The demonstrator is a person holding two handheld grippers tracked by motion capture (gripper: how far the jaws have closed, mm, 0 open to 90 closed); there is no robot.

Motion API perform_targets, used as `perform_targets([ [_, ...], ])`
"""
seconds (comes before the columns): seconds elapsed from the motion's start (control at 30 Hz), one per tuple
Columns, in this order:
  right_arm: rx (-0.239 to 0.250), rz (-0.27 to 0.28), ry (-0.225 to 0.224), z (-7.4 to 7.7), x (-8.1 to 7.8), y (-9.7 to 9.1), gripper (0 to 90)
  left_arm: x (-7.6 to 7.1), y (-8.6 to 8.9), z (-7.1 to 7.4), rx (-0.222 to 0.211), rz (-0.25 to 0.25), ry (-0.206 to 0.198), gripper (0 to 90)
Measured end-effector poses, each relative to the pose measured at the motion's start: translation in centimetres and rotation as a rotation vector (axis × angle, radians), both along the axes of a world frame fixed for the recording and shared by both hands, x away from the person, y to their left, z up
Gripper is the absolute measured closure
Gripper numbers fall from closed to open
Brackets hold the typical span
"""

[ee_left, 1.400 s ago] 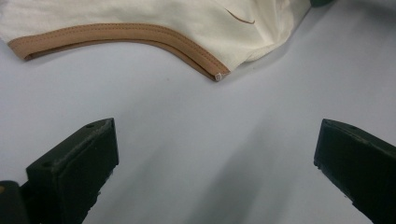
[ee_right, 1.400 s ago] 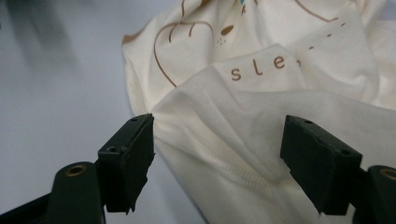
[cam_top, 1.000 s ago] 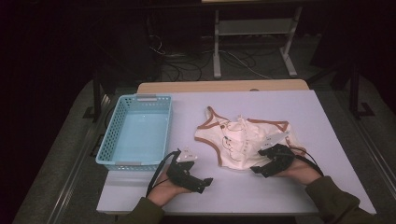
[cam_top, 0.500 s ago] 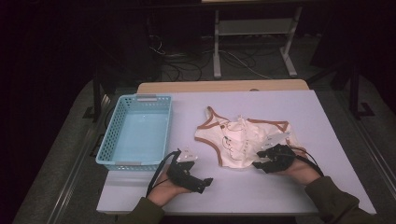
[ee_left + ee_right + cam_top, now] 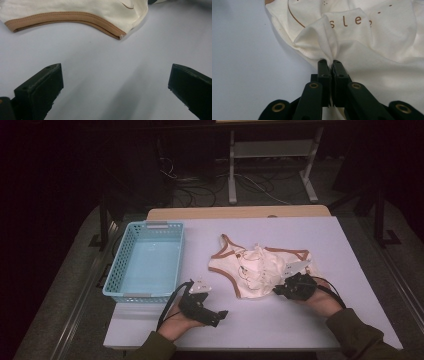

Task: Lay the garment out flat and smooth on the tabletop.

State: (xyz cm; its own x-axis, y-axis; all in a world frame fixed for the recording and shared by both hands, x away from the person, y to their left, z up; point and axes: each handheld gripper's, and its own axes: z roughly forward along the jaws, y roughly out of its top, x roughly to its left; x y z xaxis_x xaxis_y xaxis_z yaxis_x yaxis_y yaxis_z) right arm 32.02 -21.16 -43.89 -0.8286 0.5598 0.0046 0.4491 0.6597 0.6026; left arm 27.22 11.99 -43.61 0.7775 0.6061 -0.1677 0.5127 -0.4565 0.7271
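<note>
A: On the lilac surface (image 5: 300, 320) our cream garment (image 5: 255, 270) lies crumpled right of centre, beside the blue basket (image 5: 145, 265).

B: Our right claw (image 5: 331, 62) has just been closing and now pinches a fold of its lower right edge, so we can lift. The left claw (image 5: 115, 82) gapes wide, empty.

Soft matt cloth garment (image 5: 260, 270), smooth matt table (image 5: 300, 320)
</note>
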Motion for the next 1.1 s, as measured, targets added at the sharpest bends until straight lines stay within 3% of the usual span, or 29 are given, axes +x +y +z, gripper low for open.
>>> perform_targets([
  [0.5, 0.076, 0.049, 0.052, 0.4, 0.0, 0.1, 85.8, 0.0, 0.0, 0.0, -0.009, 0.007, -0.001, 0.0],
  [1.1, 0.122, 0.140, 0.085, 0.9, -0.6, 3.2, 85.7, 0.0, -0.1, 0.0, -0.009, 0.002, -0.001, 0.0],
])
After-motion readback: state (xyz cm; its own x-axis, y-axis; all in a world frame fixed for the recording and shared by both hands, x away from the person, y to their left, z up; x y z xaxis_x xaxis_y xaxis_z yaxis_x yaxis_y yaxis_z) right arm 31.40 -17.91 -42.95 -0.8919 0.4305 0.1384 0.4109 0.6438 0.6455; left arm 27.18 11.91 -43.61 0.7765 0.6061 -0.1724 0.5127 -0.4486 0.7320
